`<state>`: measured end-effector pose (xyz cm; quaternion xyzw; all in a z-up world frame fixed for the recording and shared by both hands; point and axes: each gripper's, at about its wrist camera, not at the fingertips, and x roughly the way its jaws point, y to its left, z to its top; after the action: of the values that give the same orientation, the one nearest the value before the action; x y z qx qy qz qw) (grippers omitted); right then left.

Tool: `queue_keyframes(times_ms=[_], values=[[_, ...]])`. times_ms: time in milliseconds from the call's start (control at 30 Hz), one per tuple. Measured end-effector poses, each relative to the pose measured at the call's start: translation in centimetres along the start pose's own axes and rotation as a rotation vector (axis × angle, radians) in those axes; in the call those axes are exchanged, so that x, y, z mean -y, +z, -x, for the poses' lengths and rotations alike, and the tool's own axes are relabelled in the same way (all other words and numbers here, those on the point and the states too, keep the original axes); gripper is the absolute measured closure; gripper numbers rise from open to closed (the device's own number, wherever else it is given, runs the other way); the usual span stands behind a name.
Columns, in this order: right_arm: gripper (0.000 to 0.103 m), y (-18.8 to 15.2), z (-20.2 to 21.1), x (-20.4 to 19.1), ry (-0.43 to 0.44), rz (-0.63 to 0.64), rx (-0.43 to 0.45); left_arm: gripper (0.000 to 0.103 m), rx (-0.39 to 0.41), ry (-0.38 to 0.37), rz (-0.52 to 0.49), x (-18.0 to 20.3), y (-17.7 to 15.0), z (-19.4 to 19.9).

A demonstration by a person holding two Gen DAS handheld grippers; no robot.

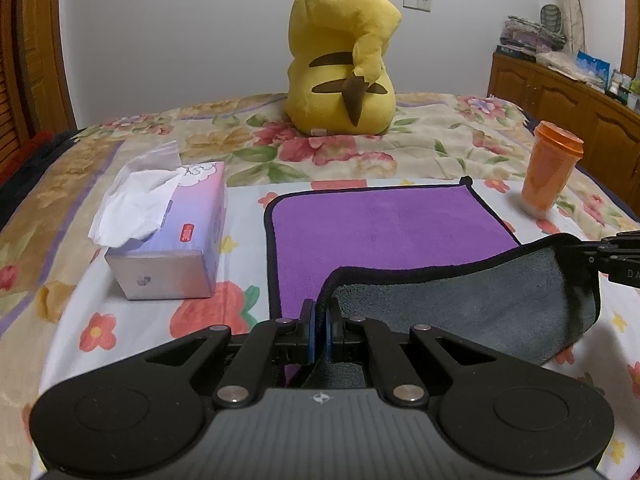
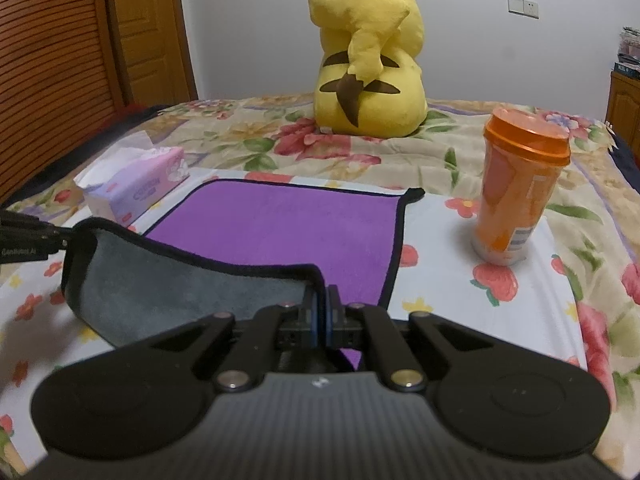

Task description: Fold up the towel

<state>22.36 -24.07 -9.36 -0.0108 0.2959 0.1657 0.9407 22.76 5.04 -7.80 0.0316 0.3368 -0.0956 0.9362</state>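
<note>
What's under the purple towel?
Under the towel is the flowery bedsheet. Both claws, left claw and right claw, lift its near edge, showing its grey underside. Anything beneath the flat part is covered.

In the left wrist view a tissue box (image 1: 168,236) is standing at the left, just beside the purple towel (image 1: 384,224), narrowing passage there. An orange cup (image 1: 550,170) is blocking the upper right, near the towel's far corner. A yellow plush toy (image 1: 344,56) is closing off the top centre. Open floral bedding (image 1: 60,184) is lying between them.
</note>
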Motion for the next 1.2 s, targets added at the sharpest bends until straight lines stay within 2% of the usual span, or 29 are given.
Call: queue_keyframes(times_ms=[400,1200], values=[[0.099,0.3,-0.6,0.4,0.013,0.000,0.002,0.095,0.019,-0.015,-0.016,0.3,0.8,0.1],[0.099,3.6,-0.3,1.2,0.054,0.018,0.102,0.095,0.070,-0.024,-0.060,0.3,4.0,-0.7]])
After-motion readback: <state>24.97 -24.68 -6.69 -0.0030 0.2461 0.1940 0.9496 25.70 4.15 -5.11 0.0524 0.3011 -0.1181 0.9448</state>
